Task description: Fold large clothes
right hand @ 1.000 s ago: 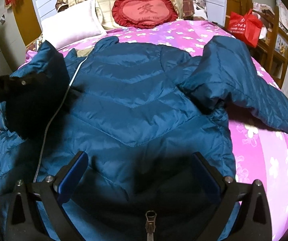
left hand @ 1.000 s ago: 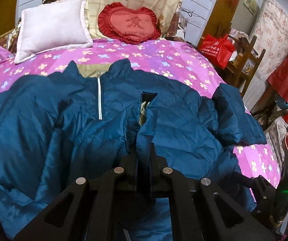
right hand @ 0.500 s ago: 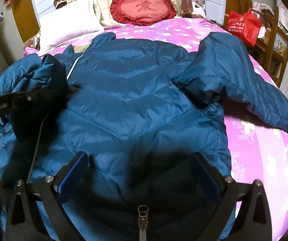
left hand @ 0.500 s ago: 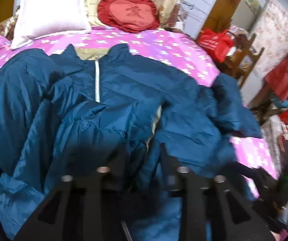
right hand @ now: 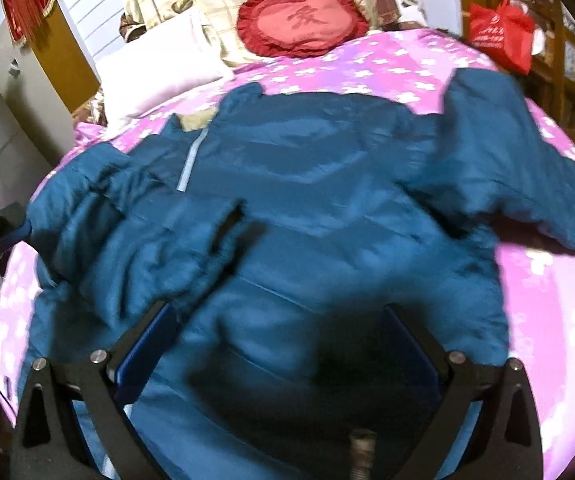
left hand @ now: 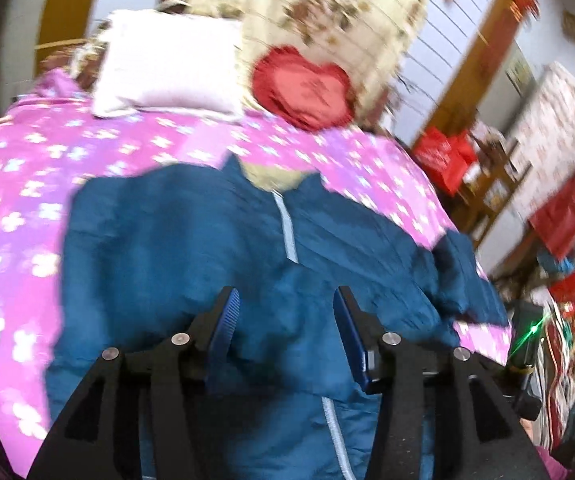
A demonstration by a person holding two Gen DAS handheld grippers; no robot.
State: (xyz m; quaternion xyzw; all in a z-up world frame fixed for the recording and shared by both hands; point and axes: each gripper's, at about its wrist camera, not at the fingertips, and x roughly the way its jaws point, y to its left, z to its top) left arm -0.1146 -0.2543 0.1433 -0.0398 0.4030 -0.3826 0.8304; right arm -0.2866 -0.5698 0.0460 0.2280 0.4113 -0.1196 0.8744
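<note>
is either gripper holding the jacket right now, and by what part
Nothing is held: the left gripper and right gripper are both open above the blue jacket.

One embroidered Chinese character, perhaps 爱, on the red heart cushion [right hand: 302, 20]; bag print illegible.

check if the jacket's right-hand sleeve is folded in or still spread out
Spread out. That sleeve lies angled outward over the pink bedspread, off the jacket body; the other sleeve lies folded across the front.

You're facing a bed [right hand: 427, 60] spread in pink flowered cloth. At its far end lie 1 white pillow [right hand: 155, 76] and 1 red heart cushion [right hand: 301, 20]. Wooden shelving [right hand: 567, 68] stands far right, behind a red bag [right hand: 501, 36].
</note>
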